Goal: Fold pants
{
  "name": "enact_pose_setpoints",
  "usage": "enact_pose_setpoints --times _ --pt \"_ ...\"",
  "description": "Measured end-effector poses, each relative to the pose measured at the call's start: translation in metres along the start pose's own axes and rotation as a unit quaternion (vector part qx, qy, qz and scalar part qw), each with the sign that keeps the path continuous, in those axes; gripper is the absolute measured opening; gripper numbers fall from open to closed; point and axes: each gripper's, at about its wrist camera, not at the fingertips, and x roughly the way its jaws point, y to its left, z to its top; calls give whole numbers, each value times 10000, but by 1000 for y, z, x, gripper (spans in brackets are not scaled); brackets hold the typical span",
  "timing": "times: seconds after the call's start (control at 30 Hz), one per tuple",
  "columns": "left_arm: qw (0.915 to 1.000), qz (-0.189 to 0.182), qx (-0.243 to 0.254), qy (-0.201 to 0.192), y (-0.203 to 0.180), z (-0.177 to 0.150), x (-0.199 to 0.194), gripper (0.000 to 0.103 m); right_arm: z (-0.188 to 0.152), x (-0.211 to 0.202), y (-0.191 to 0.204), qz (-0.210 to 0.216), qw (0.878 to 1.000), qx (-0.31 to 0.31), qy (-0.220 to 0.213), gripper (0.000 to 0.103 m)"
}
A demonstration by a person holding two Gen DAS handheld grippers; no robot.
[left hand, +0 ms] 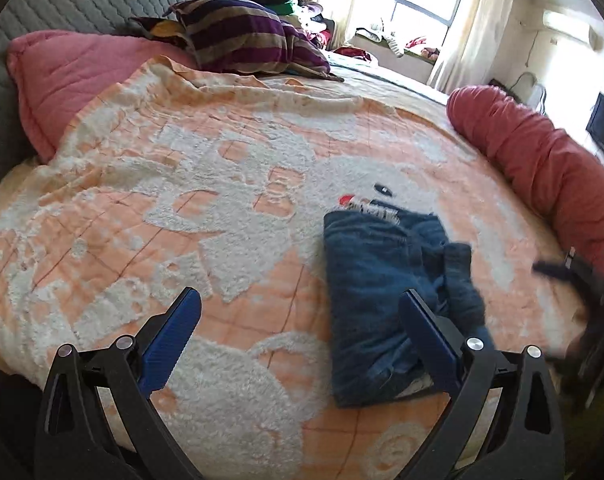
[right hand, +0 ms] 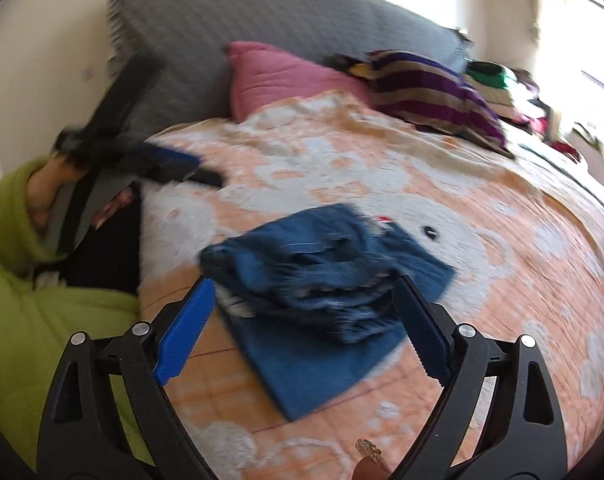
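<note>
Two grippers, both with jaws spread wide and gripping nothing; left gripper (left hand: 300, 312) raised over the bedspread (left hand: 182, 200), right gripper (right hand: 304, 300) raised likewise. Folded blue pants (left hand: 366, 280) flat on the bed, untouched; in the left view lying at about two o'clock of the jaws, partly behind the right-hand pad; in the right view just beyond the jaws at twelve o'clock. Long axis in the left view from twelve to six o'clock; frayed hems uppermost.
</note>
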Motion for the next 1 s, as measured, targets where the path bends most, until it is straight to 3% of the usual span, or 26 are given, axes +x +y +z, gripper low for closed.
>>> enact_pose_setpoints --times 0.17,0.3,0.33,0.4,0.53,0.63,0.67,0.7,0.73,0.83,1.0 --pt "9991 -344 -102 221 -1 16 23 98 2 20 27 356 9986 -331 190 70" --pt "9979 -409 26 507 -12 26 47 94 5 38 38 481 9966 -564 373 56" --pt "9974 -437 74 559 -16 28 52 79 6 44 39 505 9958 -639 411 54" --pt "9959 -492 200 730 -24 32 64 59 10 55 42 485 9945 -758 542 45" --pt "9921 -654 255 1041 -32 32 89 36 15 72 48 497 9910 -1069 641 40" --pt "9902 -713 232 1176 -34 28 104 36 18 87 51 370 9881 -1308 717 31" --pt "9899 -712 236 1206 -35 27 107 36 18 91 50 436 9872 -1342 742 24" --pt "9896 -695 236 1238 -35 25 111 36 17 95 50 594 9861 -1337 783 9" --pt "9894 -686 235 1258 -35 23 114 36 16 97 49 713 9856 -1294 823 4" --pt "9894 -695 223 1255 -34 21 118 36 11 78 51 1080 9828 -1221 868 2" --pt "9906 -714 262 1140 -34 20 120 37 -9 70 51 1050 9820 -1225 983 0"
